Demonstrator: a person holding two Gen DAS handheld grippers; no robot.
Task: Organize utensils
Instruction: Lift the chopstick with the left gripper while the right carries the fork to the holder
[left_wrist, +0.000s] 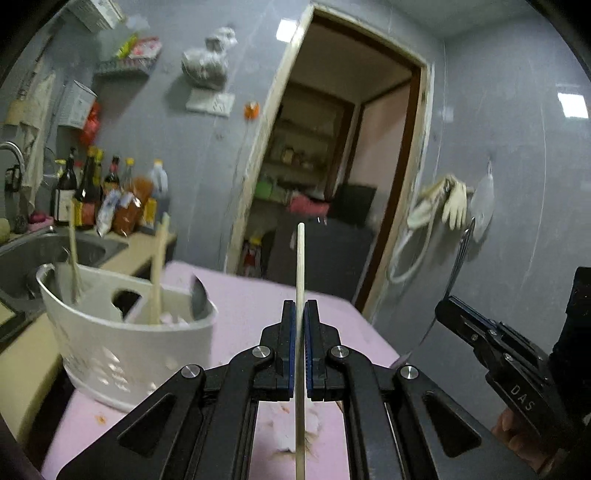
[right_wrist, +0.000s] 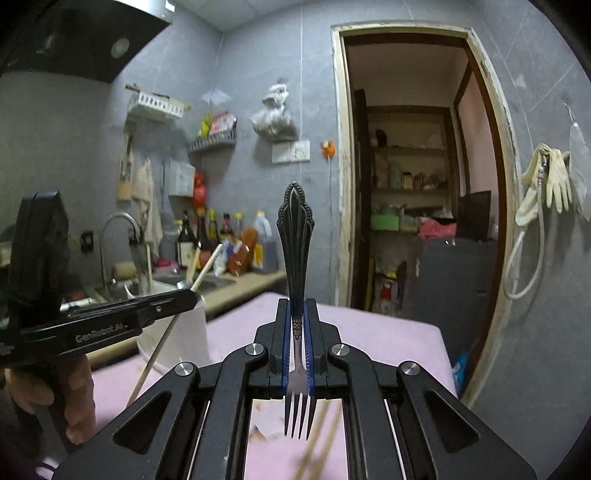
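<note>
My left gripper is shut on a pale wooden chopstick that stands upright above the pink table. It also shows in the right wrist view, with the chopstick slanting through it. My right gripper is shut on a metal fork, ornate handle up and tines down. It shows at the right of the left wrist view, the fork rising from it. A white utensil caddy stands at the left, holding wooden utensils and a metal one.
A sink and sauce bottles line the counter at the left. An open doorway is straight ahead. Gloves hang on the right wall. Blurred chopsticks lie on the table below my right gripper.
</note>
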